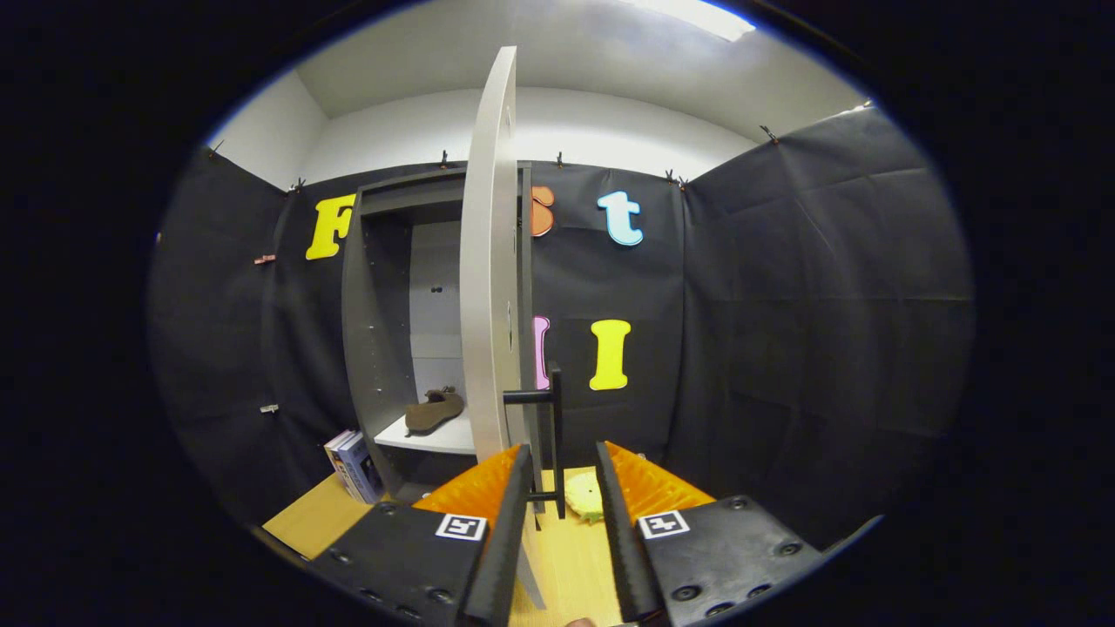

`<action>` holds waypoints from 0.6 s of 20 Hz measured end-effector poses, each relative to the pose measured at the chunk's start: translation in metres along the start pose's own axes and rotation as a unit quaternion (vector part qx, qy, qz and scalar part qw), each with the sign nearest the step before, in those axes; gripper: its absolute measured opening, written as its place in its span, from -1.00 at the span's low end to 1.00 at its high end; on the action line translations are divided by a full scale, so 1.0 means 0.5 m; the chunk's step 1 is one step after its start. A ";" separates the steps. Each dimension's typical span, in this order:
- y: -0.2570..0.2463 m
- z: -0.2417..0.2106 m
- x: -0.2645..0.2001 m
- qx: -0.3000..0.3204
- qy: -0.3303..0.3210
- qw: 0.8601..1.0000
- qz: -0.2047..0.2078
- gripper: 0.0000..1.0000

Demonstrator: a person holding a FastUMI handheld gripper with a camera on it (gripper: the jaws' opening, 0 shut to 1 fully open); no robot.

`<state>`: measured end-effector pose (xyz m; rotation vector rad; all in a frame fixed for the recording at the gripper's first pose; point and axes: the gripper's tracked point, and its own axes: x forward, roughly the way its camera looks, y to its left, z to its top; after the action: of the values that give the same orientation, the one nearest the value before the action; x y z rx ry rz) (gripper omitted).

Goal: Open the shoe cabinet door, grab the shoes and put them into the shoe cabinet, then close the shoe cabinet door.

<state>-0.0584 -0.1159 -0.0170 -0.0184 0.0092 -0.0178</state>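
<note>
Hand-held gripper open around black door handle; brown shoe on shelf

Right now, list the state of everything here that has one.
Cabinet door: swung open, edge-on ahead.
Door handle: between the gripper's jaws, not pressed.
Jaws: open.
Brown shoe: on the cabinet shelf, inside.
Books: upright, leaning beside the cabinet.

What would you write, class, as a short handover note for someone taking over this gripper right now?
Gripper: open, fingers either side of the black door handle, not pressing it.
Cabinet door: swung open, seen edge-on.
Brown shoe: already on the white shelf inside the cabinet.
Done: door opened, shoe stowed.
Left: close the door.
</note>
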 end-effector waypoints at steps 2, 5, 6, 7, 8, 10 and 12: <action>0.040 -0.011 -0.029 -0.006 0.012 1.000 0.019 0.45; 0.140 -0.049 -0.067 -0.002 0.045 0.997 0.060 0.98; 0.179 -0.075 -0.067 -0.001 0.059 0.995 0.079 0.98; 0.221 -0.105 -0.066 -0.002 0.075 0.993 0.096 0.96; 0.258 -0.137 -0.062 -0.001 0.091 0.990 0.111 0.96; 0.338 -0.205 -0.039 0.010 0.125 0.983 0.135 0.97; 0.398 -0.284 -0.001 0.013 0.159 0.976 0.145 0.98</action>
<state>-0.0568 0.0803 -0.1627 0.0118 0.3319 0.2726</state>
